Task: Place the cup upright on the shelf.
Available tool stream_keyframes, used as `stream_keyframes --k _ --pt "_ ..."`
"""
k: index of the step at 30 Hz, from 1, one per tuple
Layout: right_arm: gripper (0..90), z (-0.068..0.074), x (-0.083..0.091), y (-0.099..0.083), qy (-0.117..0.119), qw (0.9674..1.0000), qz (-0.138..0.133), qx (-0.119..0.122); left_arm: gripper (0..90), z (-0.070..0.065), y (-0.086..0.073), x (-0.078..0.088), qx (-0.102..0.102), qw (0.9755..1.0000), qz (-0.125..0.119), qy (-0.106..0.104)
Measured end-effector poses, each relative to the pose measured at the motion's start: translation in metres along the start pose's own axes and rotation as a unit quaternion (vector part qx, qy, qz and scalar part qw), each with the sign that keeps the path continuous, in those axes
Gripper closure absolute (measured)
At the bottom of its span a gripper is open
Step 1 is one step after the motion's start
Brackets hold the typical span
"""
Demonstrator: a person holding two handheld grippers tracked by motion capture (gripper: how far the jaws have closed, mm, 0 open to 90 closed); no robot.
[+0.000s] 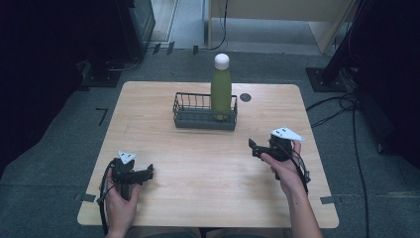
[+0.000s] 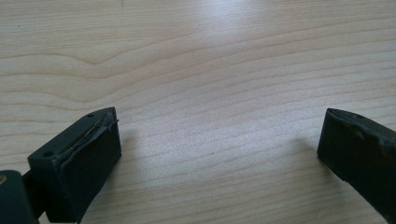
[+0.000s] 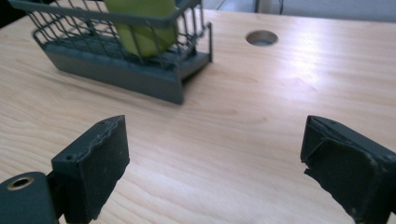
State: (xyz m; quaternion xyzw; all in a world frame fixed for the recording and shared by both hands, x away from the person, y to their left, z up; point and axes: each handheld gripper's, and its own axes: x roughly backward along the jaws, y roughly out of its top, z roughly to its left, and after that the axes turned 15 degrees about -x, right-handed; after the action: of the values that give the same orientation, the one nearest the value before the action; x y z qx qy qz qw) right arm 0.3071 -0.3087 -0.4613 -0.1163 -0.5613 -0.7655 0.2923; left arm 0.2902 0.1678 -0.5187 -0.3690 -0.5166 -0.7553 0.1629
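Grippers are held low over the near part of the wooden table (image 1: 198, 168). The left gripper (image 1: 148, 172) is gripped in the left hand (image 1: 121, 198) at near left, jaws apart with nothing between them. The right gripper (image 1: 252, 147), in the right hand (image 1: 282, 171) at near right, is likewise spread and empty, aimed leftward. Farther back, a dark wire basket (image 1: 204, 111) holds a green bottle (image 1: 221, 89) with a white cap (image 1: 222, 61), standing upright at its right end. A round hole (image 1: 245, 97) is seen just right of the basket.

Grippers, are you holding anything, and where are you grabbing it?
Nothing. The left gripper and right gripper are both open, with only bare table between their jaws.
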Motion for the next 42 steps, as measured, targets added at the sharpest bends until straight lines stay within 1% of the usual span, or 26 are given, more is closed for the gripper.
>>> stream_keyframes --k 5,9,12,17,18,19,21,22,23,26,28,32,33,34,42 --pt "7.0 -0.019 0.008 -0.013 -0.016 0.9997 0.005 -0.015 0.1 0.000 0.000 0.000 -0.001 1.0000 0.001 0.000" --pt "5.8 -0.031 0.015 -0.021 -0.028 0.9993 0.009 -0.023 0.1 0.000 0.000 0.000 -0.001 1.0000 0.001 0.000" --pt "5.1 -0.039 0.020 -0.028 -0.041 0.9988 0.012 -0.026 0.1 0.000 0.000 0.000 -0.001 1.0000 0.001 0.000" --pt "4.3 -0.053 0.029 -0.038 -0.055 0.9978 0.017 -0.033 0.1 0.000 0.000 0.000 -0.001 1.0000 0.001 0.000" --pt "4.3 -0.053 0.029 -0.038 -0.055 0.9978 0.017 -0.033 0.1 0.000 0.000 0.000 -0.001 1.0000 0.001 0.000" --pt "3.9 -0.058 0.032 -0.042 -0.062 0.9972 0.019 -0.037 0.1 0.000 0.000 0.000 -0.001 1.0000 0.001 0.000" --pt "3.7 -0.062 0.036 -0.045 -0.067 0.9967 0.022 -0.040 0.1 0.000 0.000 0.000 -0.001 1.0000 0.001 0.000" --pt "3.7 -0.062 0.036 -0.045 -0.067 0.9967 0.022 -0.040 0.1 0.000 0.000 0.000 -0.001 1.0000 0.001 0.000" --pt "3.4 -0.067 0.039 -0.049 -0.075 0.9961 0.025 -0.040 0.1 0.000 0.000 0.000 -0.001 1.0000 0.001 0.000" --pt "3.1 -0.071 0.043 -0.052 -0.082 0.9955 0.028 -0.039 0.1 0.000 0.000 0.000 -0.001 1.0000 0.001 0.000" --pt "2.8 -0.077 0.048 -0.056 -0.092 0.9946 0.030 -0.037 0.1 0.000 0.000 0.000 -0.001 1.0000 0.001 0.000" --pt "2.5 -0.086 0.056 -0.062 -0.104 0.9930 0.034 -0.043 0.1 0.000 0.000 0.000 -0.001 1.0000 0.001 0.000" --pt "2.5 -0.086 0.056 -0.062 -0.104 0.9930 0.034 -0.043 0.1 0.000 0.000 0.000 -0.001 1.0000 0.001 0.000" --pt "2.3 -0.090 0.059 -0.064 -0.112 0.9919 0.036 -0.047 0.1 0.000 0.000 0.000 -0.001 1.0000 0.001 0.000" --pt "1.4 -0.108 0.073 -0.075 -0.141 0.9876 0.044 -0.053 0.1 0.000 0.000 0.000 -0.001 1.0000 0.001 0.000"
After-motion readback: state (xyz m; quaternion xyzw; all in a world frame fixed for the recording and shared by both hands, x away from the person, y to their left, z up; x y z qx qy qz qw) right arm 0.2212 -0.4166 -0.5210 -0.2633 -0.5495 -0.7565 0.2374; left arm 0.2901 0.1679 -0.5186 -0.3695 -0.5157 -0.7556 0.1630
